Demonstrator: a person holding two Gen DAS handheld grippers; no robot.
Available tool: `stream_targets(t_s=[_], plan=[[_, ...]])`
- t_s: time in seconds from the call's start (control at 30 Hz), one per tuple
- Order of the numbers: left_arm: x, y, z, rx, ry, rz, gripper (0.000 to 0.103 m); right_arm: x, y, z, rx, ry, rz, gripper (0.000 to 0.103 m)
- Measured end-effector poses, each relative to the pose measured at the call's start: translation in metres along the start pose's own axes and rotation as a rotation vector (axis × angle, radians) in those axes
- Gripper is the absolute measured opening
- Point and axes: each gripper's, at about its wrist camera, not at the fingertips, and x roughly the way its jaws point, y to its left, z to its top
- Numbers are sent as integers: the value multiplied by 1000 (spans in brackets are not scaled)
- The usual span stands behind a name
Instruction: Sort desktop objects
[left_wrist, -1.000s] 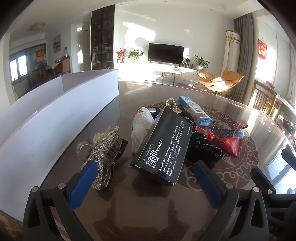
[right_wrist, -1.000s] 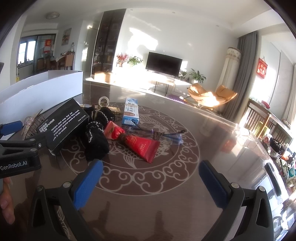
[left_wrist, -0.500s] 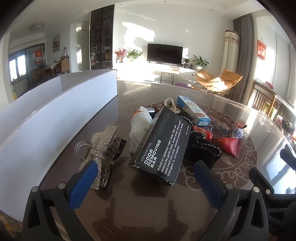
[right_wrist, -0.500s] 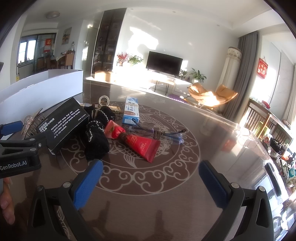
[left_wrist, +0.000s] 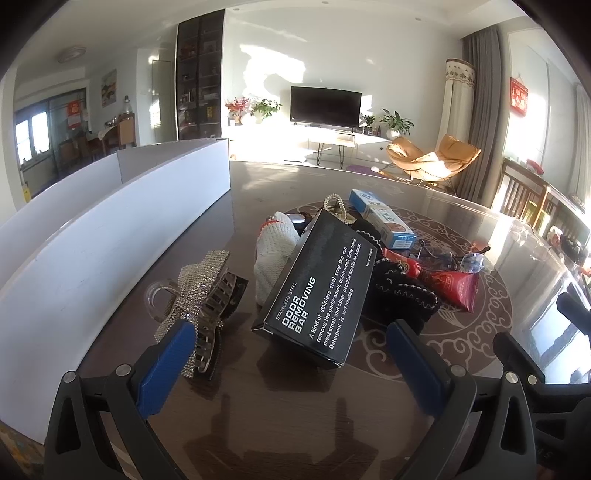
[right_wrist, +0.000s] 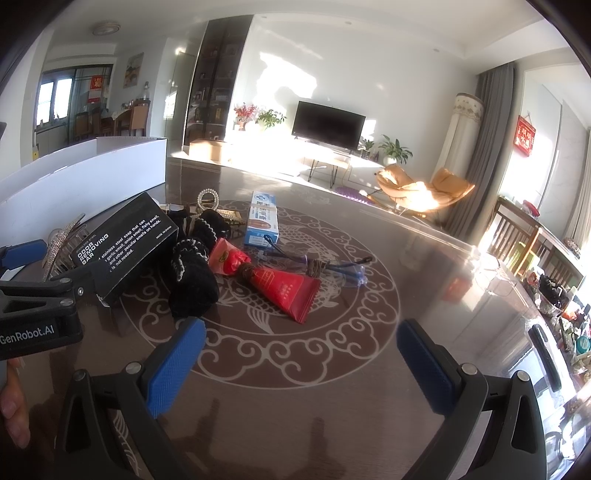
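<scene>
A pile of objects lies on the dark table. A black "Odor Removing Bar" box (left_wrist: 325, 284) leans on a white knit glove (left_wrist: 275, 254) and a black glove (left_wrist: 399, 295). A rhinestone bow hair claw (left_wrist: 201, 299) lies to its left. A blue-white box (left_wrist: 384, 218), a red tube (left_wrist: 450, 284) and glasses (left_wrist: 454, 258) lie behind. My left gripper (left_wrist: 291, 360) is open just in front of the black box. My right gripper (right_wrist: 303, 358) is open before the red tube (right_wrist: 284, 288); the black box (right_wrist: 125, 243) is to its left.
A white open cardboard box (left_wrist: 110, 229) stands along the table's left side. The table's glass edge (left_wrist: 535, 240) runs at the right, with chairs beyond it. The left gripper's body (right_wrist: 40, 306) shows at the left of the right wrist view.
The left gripper has drawn slightly nearer the black box. The right gripper has barely moved. The objects lie as before.
</scene>
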Motion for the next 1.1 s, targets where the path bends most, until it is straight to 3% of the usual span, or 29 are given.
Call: stream_targets(t_s=[1.1], plan=[[2, -2, 0, 6, -1, -2, 103, 0, 0, 1, -1, 1, -1, 103]])
